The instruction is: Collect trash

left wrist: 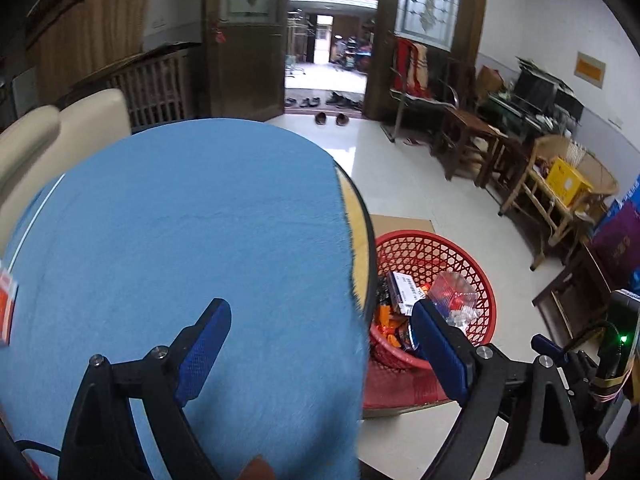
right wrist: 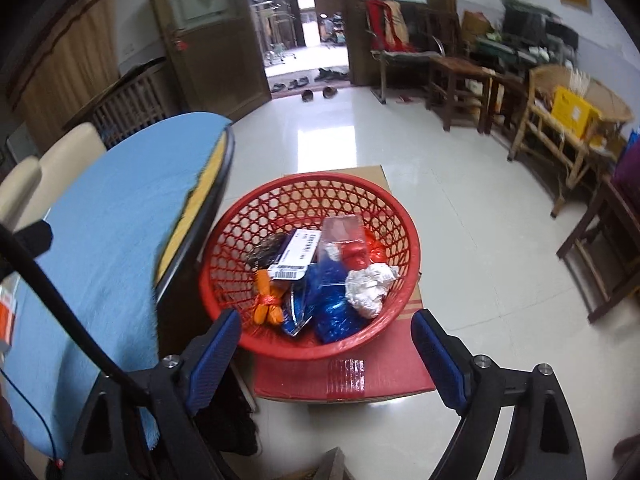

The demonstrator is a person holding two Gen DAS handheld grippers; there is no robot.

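A red mesh basket [right wrist: 312, 188] stands on a red cardboard box [right wrist: 400, 376] on the floor, right of the round table. It holds several pieces of trash: a crumpled white wad [right wrist: 370, 286], blue foil [right wrist: 334, 312], an orange wrapper [right wrist: 266, 306], a clear packet [right wrist: 342, 236]. The basket also shows in the left wrist view [left wrist: 436, 248]. My right gripper [right wrist: 326, 336] is open and empty, just above the basket's near rim. My left gripper [left wrist: 320, 328] is open and empty over the table's right edge. A red-and-white packet [left wrist: 7, 304] lies at the table's far left.
The round table [left wrist: 180, 220] has a blue cloth cover. A cream chair [left wrist: 60, 128] stands behind it. Wooden chairs and stools [right wrist: 460, 80] line the right wall, with a yellow box [right wrist: 574, 112]. An open doorway [right wrist: 304, 40] lies beyond the pale tiled floor [right wrist: 460, 208].
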